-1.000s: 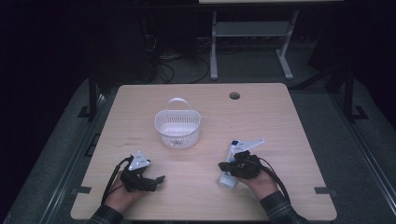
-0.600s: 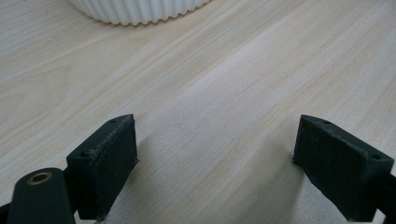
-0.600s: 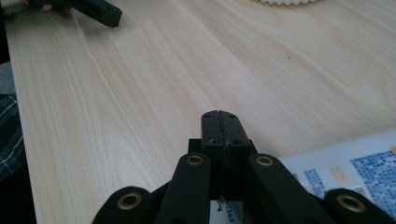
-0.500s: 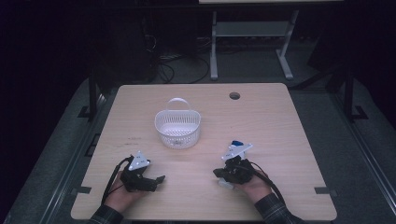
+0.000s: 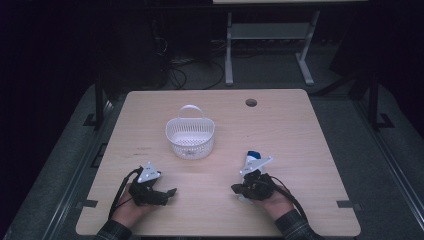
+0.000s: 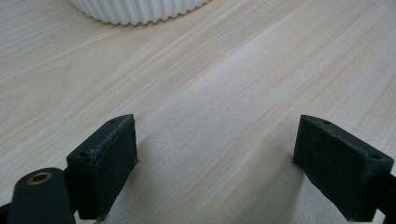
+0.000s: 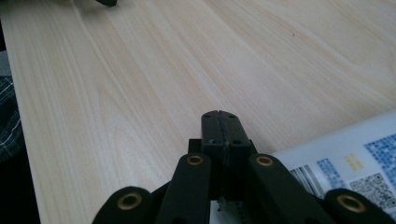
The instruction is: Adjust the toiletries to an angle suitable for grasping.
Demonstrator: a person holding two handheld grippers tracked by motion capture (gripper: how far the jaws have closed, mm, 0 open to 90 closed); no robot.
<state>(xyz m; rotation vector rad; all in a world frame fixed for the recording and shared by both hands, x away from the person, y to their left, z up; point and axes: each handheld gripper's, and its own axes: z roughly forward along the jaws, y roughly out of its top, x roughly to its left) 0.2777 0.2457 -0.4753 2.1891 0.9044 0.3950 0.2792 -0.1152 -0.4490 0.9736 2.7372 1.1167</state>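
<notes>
A white packet with a blue end [image 5: 253, 154] lies flat on the wooden table [image 5: 300, 135], under my right hand. In the right gripper view its printed label with codes [image 7: 345, 161] lies just right of the jaws. My right gripper [image 5: 236, 189] points left along the table, its jaws [image 7: 219, 125] pressed together with nothing visible between the tips. My left gripper [image 5: 168, 194] rests low at the near left and is open; its pads [image 6: 105, 161] stand wide apart over bare wood. A white ribbed basket [image 5: 190, 137] with a handle stands mid-table, its base [image 6: 140, 11] just ahead of the left jaws.
A round cable hole [image 5: 251, 102] sits in the far part of the table. Dark floor, cables and a metal stand leg [image 5: 229, 55] lie beyond the far edge. A checked sleeve [image 7: 8, 116] shows at the table's near edge.
My right hand has drawn back toward the near edge and turned its gripper to point left; the packet's blue end has come into sight. The left gripper has not moved.
</notes>
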